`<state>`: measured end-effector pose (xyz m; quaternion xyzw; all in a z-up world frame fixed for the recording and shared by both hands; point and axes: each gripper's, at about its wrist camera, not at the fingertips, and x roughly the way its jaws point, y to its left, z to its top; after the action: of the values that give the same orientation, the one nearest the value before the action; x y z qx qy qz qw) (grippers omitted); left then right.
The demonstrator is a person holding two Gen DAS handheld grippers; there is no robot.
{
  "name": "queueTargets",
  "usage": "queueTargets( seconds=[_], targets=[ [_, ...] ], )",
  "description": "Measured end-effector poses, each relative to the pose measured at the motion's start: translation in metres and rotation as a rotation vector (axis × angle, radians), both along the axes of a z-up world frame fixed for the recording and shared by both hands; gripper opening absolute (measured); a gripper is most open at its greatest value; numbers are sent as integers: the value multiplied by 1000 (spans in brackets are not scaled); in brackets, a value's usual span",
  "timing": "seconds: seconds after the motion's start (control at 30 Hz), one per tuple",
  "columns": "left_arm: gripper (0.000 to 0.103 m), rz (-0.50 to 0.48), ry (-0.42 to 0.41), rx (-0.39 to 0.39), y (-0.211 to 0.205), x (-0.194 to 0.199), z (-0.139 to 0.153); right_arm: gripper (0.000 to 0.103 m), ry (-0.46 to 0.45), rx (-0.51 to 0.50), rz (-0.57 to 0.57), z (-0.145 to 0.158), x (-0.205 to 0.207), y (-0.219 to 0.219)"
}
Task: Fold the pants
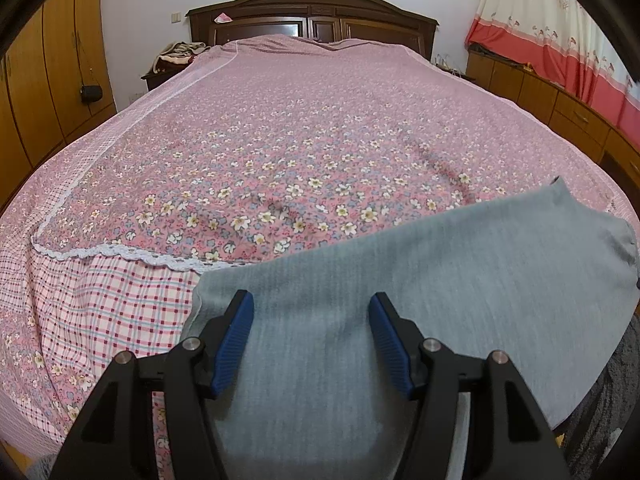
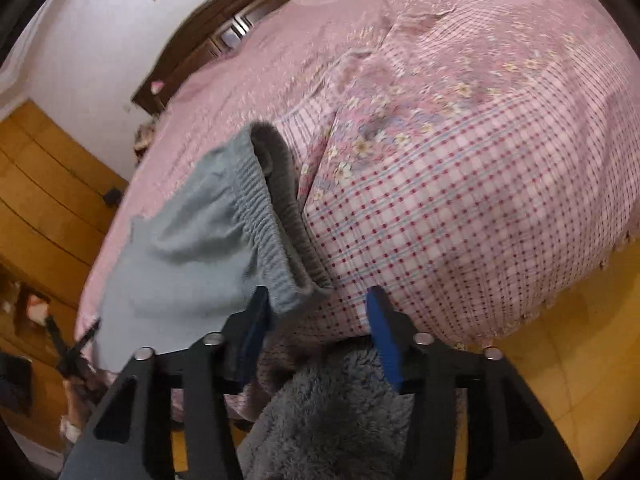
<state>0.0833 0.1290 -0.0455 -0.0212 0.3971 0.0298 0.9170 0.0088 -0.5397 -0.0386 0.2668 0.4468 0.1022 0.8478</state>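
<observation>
Left gripper (image 1: 311, 306) apart over pants (image 1: 420, 280) on bed (image 1: 280, 140); right gripper (image 2: 318, 300) apart at waistband (image 2: 260, 220); next: pinch, fold

The pants (image 1: 420, 280) lie on the bed (image 1: 280, 140) at its foot edge, far from the headboard (image 1: 312, 12). A wardrobe (image 1: 48, 72) stands left of the bed, low cabinets (image 1: 560, 100) to its right

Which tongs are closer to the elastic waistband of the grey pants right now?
Right. The right tongs are open right at the waistband, its corner between the pads. The left tongs are open over plain grey fabric of the pants, away from it.
</observation>
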Motion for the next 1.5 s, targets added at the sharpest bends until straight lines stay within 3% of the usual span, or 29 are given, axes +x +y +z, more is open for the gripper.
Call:
queueTargets(
  seconds=[0.03,0.17,0.27,0.3,0.33,0.4,0.47,0.53,0.77,0.87,0.93,1.0,1.17,1.27,1.33,1.5],
  targets=[
    [64,-1,-1,0,0,0,0,65,-7,14,-8,-1,-2,-5],
    [64,-2,-14,-18,3,-4,11,66,-43,85,4,-3,-1,-22],
    [66,-1,-17,-11,14,-3,24,70,-129,81,100,21,7,-19],
    [71,3,-15,3,18,-1,27,71,-157,67,155,32,16,-14],
    [78,2,-2,21,25,3,28,73,-177,55,198,40,25,-10],
    [80,5,58,20,38,13,23,74,-210,5,296,57,52,7],
    [80,-6,130,-82,58,26,13,73,-220,-38,362,64,74,17],
    [81,-18,141,-154,70,32,8,73,-211,-87,398,67,100,26],
    [82,-85,166,-254,82,39,3,73,-166,-122,498,35,132,41],
    [66,-153,171,-312,81,37,4,74,-148,-121,511,11,134,44],
    [46,-179,176,-344,82,35,5,74,-181,-89,493,9,130,40],
    [33,-188,175,-393,84,32,6,74,-194,-60,480,7,127,34],
    [19,-137,116,-492,97,21,9,74,-182,-56,507,8,122,27],
    [14,-120,85,-471,98,20,12,74,-163,-54,488,11,122,17],
    [9,-123,53,-445,95,18,17,74,-146,-2,490,8,127,9],
    [6,-136,-7,-384,88,4,25,74,-114,-11,551,2,133,11]
  ],
)
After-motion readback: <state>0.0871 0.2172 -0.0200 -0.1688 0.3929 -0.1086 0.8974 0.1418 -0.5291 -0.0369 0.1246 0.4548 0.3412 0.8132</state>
